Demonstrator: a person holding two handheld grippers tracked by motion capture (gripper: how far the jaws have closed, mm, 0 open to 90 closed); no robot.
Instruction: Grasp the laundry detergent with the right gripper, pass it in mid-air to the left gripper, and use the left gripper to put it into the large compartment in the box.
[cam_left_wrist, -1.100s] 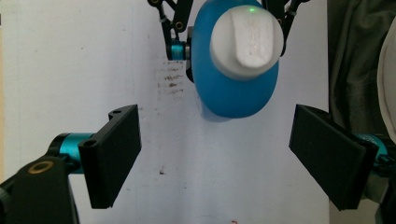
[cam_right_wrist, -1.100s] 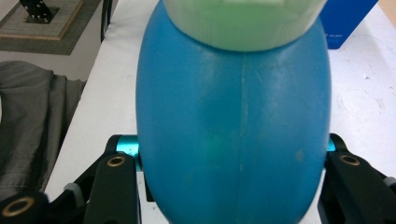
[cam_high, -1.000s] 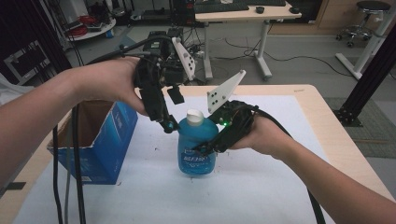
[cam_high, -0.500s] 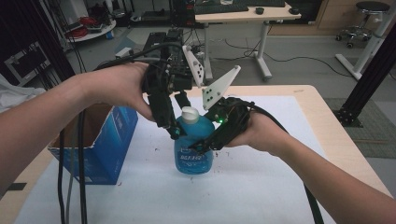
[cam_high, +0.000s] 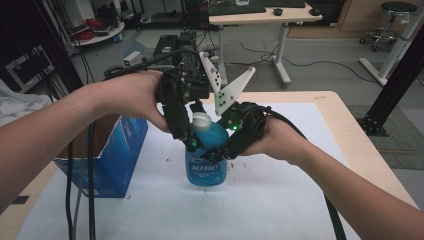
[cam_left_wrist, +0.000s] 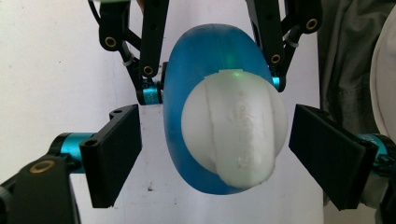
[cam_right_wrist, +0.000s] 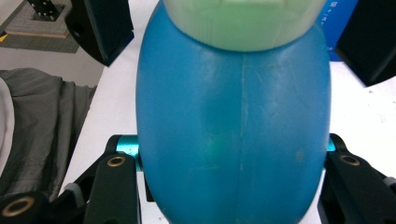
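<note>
One blue bottle (cam_high: 206, 155), two grippers

Blue bottle (cam_high: 206, 159): label lettering too blurred to read. Blue box (cam_high: 114, 159): print illegible.

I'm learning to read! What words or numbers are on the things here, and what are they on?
Bottle: white letters on its label, too blurred to read.
Blue box: pale print on its side, too blurred to read.
Cap: raised marks, not readable.
</note>
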